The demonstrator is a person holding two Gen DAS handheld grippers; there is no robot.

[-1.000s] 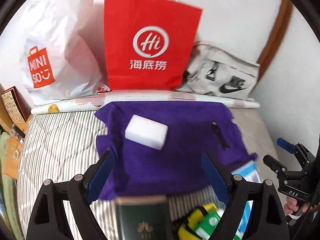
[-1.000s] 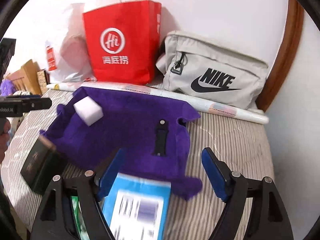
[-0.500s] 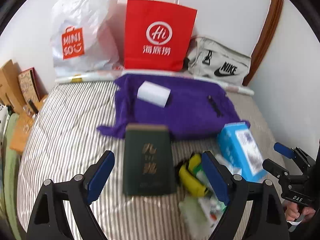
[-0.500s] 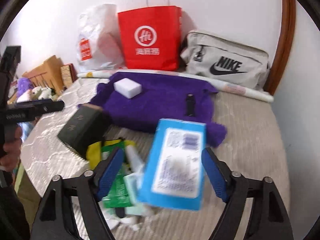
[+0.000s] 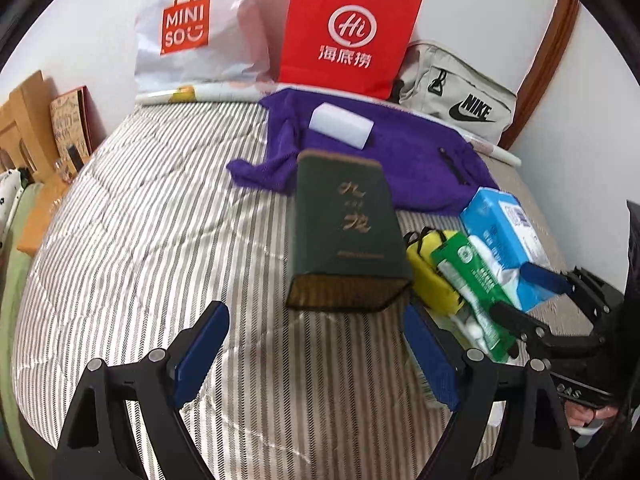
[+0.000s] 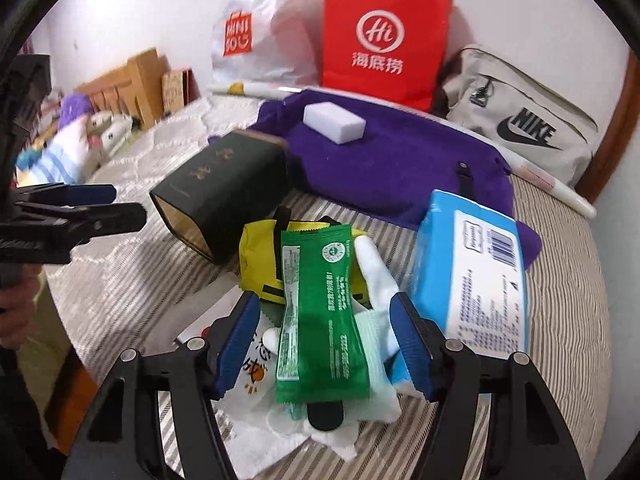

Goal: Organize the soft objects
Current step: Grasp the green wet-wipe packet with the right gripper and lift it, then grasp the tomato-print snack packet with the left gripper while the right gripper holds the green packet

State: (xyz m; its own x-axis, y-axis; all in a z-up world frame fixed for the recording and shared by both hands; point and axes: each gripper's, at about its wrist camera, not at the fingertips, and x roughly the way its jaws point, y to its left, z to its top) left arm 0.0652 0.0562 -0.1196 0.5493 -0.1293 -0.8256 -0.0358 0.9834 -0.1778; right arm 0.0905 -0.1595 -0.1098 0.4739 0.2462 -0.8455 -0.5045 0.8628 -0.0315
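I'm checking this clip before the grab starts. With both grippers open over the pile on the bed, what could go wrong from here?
1. The right gripper straddles the green packet, which overlaps white cloths and the yellow pouch; closing may pinch several at once.
2. The blue tissue pack leans beside its right finger and could get knocked.
3. The dark green box lies just ahead of the left gripper; advancing may shove it.
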